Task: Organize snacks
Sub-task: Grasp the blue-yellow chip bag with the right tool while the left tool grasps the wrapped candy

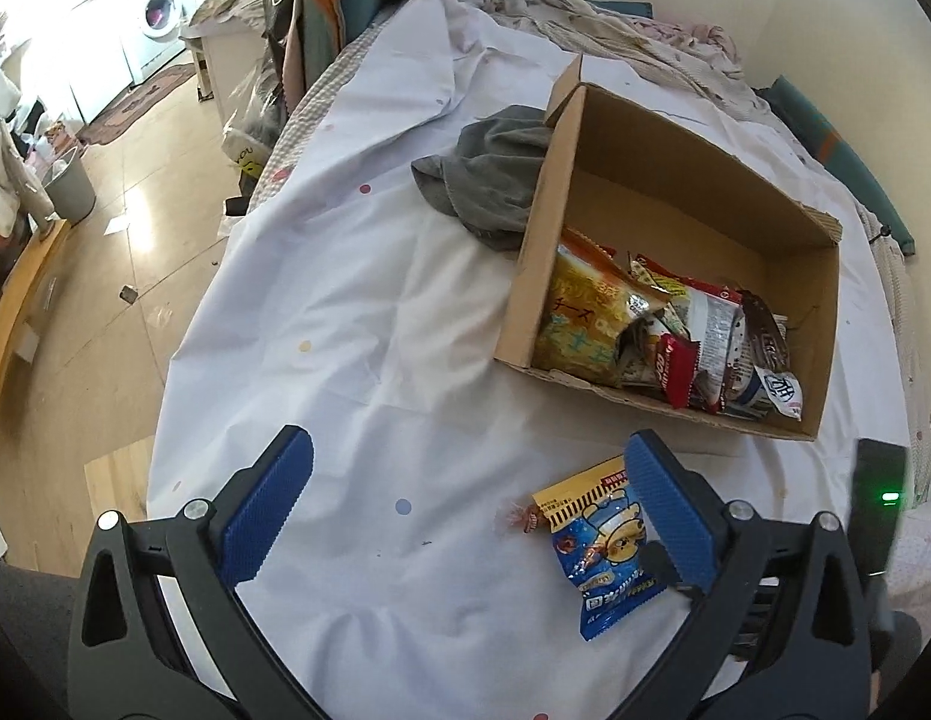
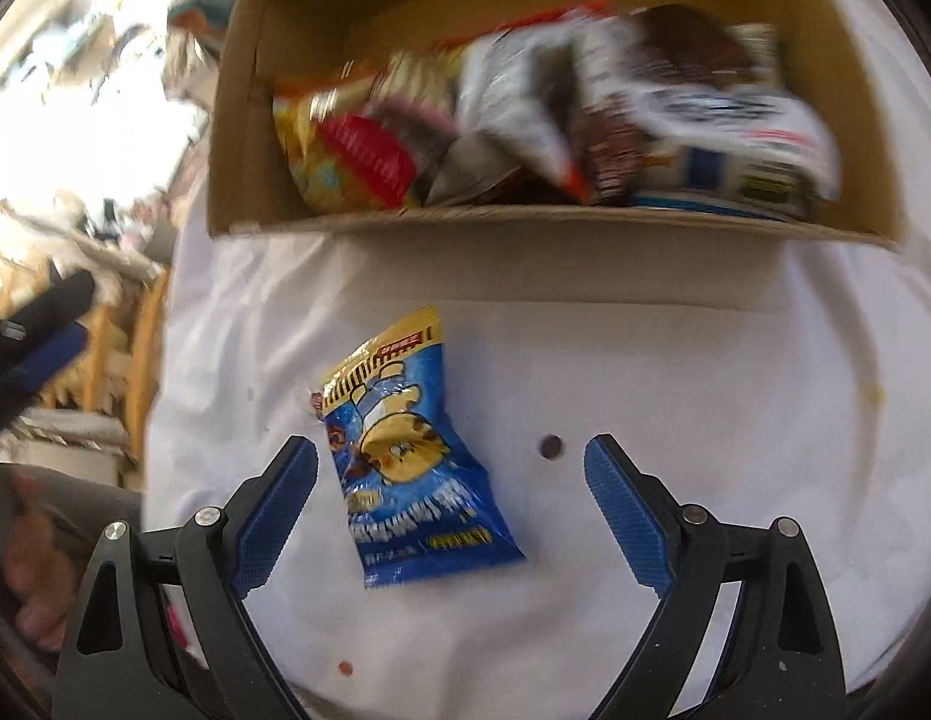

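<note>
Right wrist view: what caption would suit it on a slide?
Open right gripper above a blue snack packet on the white sheet, before a cardboard box of snacks.

a lived-in home, a washing machine (image 1: 159, 15) standing by white cabinets, a bed (image 1: 345, 300) wearing a dotted white sheet, rumpled bedding (image 1: 615, 18) lying behind, wood flooring (image 1: 135, 228) showing

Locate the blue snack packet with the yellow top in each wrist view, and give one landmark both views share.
Left wrist view: the blue snack packet lies low and right of centre on the white sheet, partly behind the right-hand pad of the open left gripper.
Right wrist view: the packet lies near centre, between the open right gripper's fingers, nearer the left one.
Shared landmark: the cardboard box of snacks, beyond the packet.
</note>
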The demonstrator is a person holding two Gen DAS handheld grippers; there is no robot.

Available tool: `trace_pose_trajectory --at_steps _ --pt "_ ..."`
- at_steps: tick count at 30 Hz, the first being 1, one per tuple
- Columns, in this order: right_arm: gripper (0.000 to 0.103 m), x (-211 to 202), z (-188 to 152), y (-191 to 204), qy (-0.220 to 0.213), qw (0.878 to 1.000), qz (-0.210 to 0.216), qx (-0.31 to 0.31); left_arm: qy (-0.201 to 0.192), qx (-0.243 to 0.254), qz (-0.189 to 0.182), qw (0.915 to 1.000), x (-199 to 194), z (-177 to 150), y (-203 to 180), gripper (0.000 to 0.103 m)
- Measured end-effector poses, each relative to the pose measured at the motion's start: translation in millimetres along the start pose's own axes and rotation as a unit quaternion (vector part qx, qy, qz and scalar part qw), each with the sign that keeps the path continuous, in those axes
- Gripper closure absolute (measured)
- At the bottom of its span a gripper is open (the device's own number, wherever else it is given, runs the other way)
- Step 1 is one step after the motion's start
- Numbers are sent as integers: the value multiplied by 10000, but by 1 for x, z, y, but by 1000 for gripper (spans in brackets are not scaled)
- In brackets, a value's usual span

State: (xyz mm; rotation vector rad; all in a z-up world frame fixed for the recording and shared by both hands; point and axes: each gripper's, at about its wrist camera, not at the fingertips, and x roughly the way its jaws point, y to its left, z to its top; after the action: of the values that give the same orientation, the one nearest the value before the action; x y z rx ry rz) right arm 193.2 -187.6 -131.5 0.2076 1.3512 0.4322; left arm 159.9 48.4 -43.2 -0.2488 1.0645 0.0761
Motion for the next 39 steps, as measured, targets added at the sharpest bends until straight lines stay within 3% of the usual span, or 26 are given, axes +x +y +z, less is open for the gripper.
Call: trace_pose_trajectory --at_steps 9,11,12,16,22,28,35,39 --pt "11 40 3 39 482 9952 -433 -738 127 43 97 9999 7 -3 5 0" --pt "23 42 0 40 485 9935 -577 -849 197 15 95 9998 10 -4 6 1" --pt "35 41 0 40 502 9927 -627 -897 214 18 97 9997 11 -4 5 1" --pt "52 28 -3 33 407 9932 -644 -885 194 122 132 9996 12 -5 -1 1" --pt "67 -12 -7 5 40 9983 -284 -504 331 168 166 9992 20 -9 -4 1" --pt "76 -47 -16 -24 -309 9992 -57 -257 592 130 171 9980 34 -14 -5 1" --pt "77 -69 -25 -36 -565 9976 335 211 977 -97 42 9952 54 -21 -5 1" --pt "77 -78 -29 -46 -745 9944 541 527 1223 84 -66 9924 72 -28 -18 1"
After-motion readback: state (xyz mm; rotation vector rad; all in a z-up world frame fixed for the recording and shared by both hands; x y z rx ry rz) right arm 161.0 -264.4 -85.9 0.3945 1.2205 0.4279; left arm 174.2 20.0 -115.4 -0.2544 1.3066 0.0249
